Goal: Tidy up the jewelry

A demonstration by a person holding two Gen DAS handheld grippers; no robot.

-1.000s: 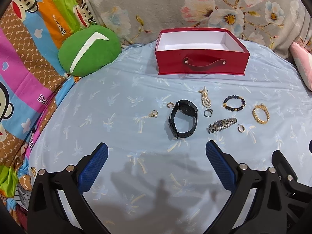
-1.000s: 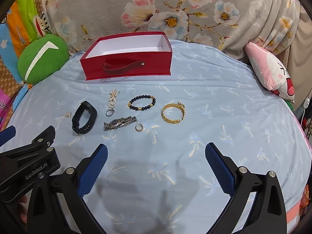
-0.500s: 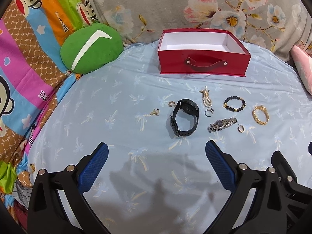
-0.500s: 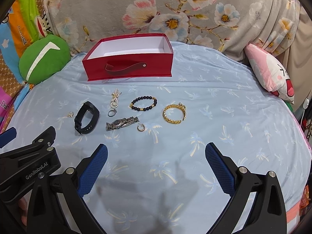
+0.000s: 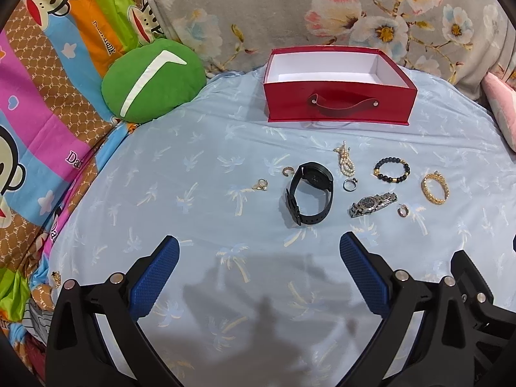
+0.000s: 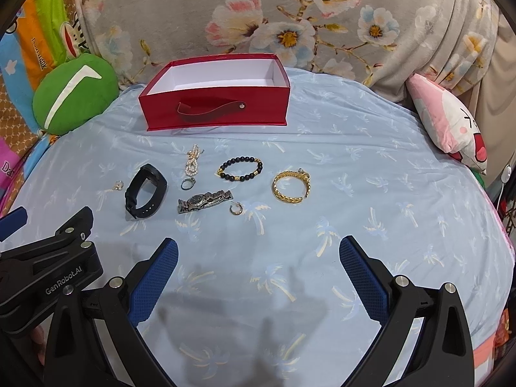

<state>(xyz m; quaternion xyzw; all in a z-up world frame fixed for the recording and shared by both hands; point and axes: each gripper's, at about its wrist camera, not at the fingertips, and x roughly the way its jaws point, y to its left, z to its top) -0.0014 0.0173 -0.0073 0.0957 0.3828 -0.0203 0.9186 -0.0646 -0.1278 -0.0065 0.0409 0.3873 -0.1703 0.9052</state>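
Hovering short of the jewelry, the left gripper and right gripper both stand spread wide, holding nothing. Below the empty red box, the black watch lies dead ahead of the left gripper, its long axis running roughly fore-and-aft; the gold bracelet lies nearer the right.

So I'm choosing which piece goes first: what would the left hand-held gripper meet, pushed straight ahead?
Probably the black watch, lying nearly centred ahead of the open left hand-held gripper; depth is uncertain.

Red box, palm-printed blue sheet
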